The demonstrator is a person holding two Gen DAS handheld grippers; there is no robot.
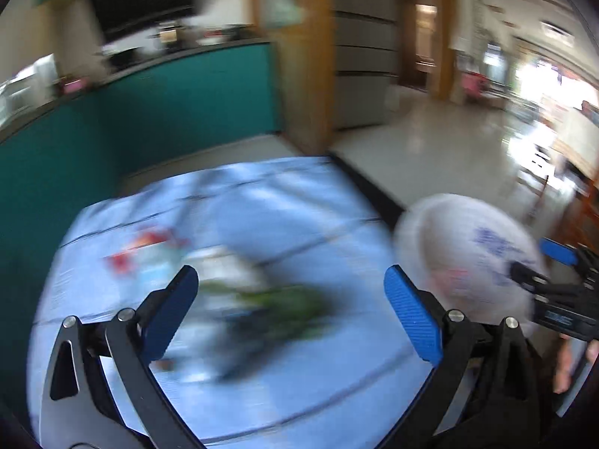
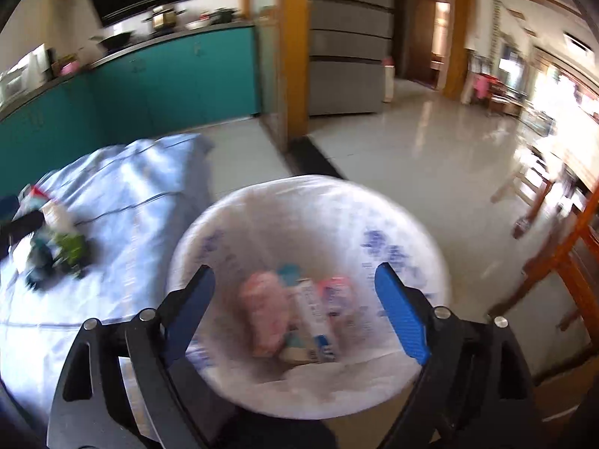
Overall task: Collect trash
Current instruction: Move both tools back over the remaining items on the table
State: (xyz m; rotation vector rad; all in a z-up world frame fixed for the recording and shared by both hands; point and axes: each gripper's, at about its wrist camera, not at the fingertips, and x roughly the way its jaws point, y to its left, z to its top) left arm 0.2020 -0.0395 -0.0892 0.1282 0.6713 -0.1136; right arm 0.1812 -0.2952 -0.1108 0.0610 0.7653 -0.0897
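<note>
On a table draped in a pale blue cloth (image 2: pixel 123 194), a small heap of litter (image 2: pixel 56 243) waits to be cleared: a red-and-white wrapper, something white and a green-and-dark crumpled piece, all too blurred to name. The left gripper (image 1: pixel 290 310) hangs above that heap with its 2 blue-padded fingers spread wide and nothing between them; in its own view the green scrap (image 1: pixel 284 299) lies straight ahead on the cloth. Just off the table's right edge stands the bin (image 2: pixel 404 224), lined with a white bag printed in blue. The right gripper (image 2: pixel 295 312) is poised over the bin's mouth, its fingers likewise wide apart and empty. At least 3 pieces already lie at the bottom of the liner: a pink packet (image 2: pixel 264 318), a white carton with blue print (image 2: pixel 312 321) and another pinkish packet beside it. Judged from this, the job looks roughly half done, with several items binned and the cluster on the cloth left to pick up. Teal kitchen cabinets (image 2: pixel 168 78) and a pale tiled floor (image 2: pixel 430 157) fill the background.
</note>
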